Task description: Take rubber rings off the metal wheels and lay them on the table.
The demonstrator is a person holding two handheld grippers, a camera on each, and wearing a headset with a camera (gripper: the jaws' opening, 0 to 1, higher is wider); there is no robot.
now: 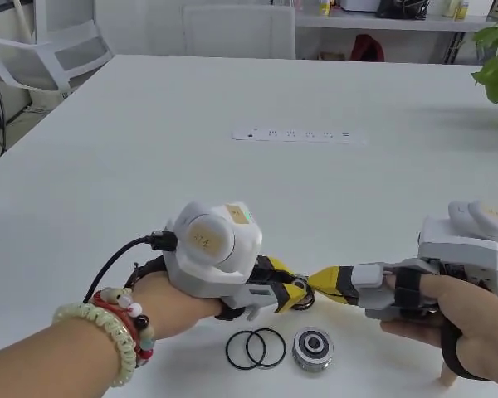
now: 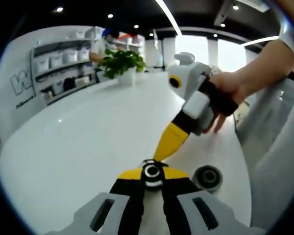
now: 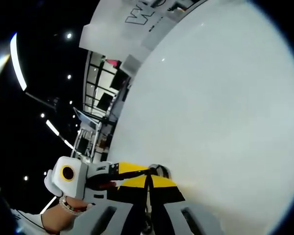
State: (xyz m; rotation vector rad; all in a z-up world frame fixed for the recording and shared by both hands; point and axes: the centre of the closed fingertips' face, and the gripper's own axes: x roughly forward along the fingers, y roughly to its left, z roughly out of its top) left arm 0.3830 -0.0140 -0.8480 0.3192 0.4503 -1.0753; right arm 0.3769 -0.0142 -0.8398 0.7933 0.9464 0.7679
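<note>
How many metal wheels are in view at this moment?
2. One small round silver metal wheel lies on the white table, right of two thin black rubber rings. The other wheel is clamped in the left gripper's tongs.

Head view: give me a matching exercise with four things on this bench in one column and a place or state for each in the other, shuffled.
Things:
1. rubber rings
2. loose metal wheel
3. power strip
4. held wheel

Places or states:
A. mid-table, far beyond both grippers
B. clamped in the left gripper
C. two black loops overlapping on the table
D. lying flat on the table, just right of the black loops

Pairs: 1-C, 2-D, 3-A, 4-B
</note>
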